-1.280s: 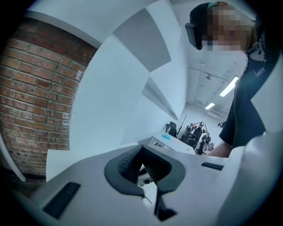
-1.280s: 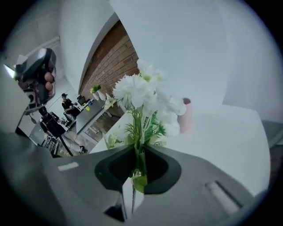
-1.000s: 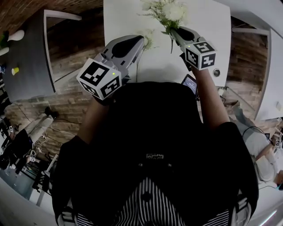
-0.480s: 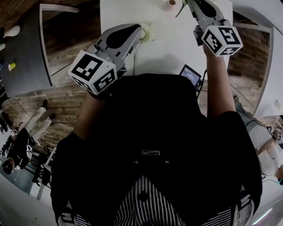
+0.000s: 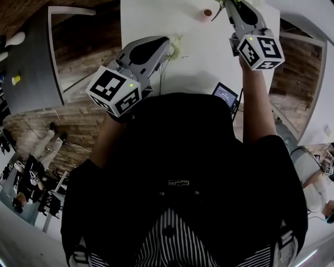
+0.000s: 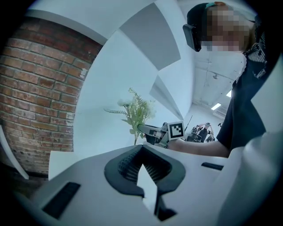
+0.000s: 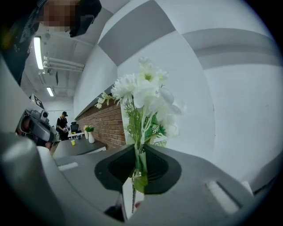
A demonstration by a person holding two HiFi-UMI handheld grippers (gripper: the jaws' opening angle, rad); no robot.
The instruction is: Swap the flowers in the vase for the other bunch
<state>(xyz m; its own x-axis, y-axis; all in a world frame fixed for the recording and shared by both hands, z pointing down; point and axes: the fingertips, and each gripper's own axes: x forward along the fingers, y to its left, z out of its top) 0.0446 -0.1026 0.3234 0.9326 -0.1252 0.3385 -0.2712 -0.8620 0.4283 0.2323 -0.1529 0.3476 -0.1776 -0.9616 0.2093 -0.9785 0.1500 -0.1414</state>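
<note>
The right gripper (image 7: 139, 155) is clenched on the thin green stems of a white bunch (image 7: 146, 99). Its own view shows the stems pinched between the dark pads (image 7: 157, 167), with the blooms standing upright just beyond the jaw tips, in front of a pale wall. The left gripper (image 6: 142, 152) has its jaws drawn together with nothing between them. Its view looks across at the right gripper and the held bunch from the side, where the flowers rise above the other claw and its marker cube (image 6: 176, 129). Only the head view shows the vase (image 5: 207, 12), a pinkish round mouth seen from above at the far edge of the white table (image 5: 198, 62), just left of the right gripper. Of the held bunch that view catches no more than a few leaves at the top edge, the rest being cut off. It also shows the other bunch (image 5: 175, 46) lying on the table at the left gripper's tip, its stem running back toward the person. That bunch is small and pale against the white top, so hard to make out. A small device with a lit screen (image 5: 225, 95) sits at the table's near edge, right of centre. The right gripper view alone takes in the room to the left: a brick wall (image 7: 104, 128) and a dark table (image 7: 77, 148) with another vase of flowers (image 7: 89, 132) — too small to tell more.
</note>
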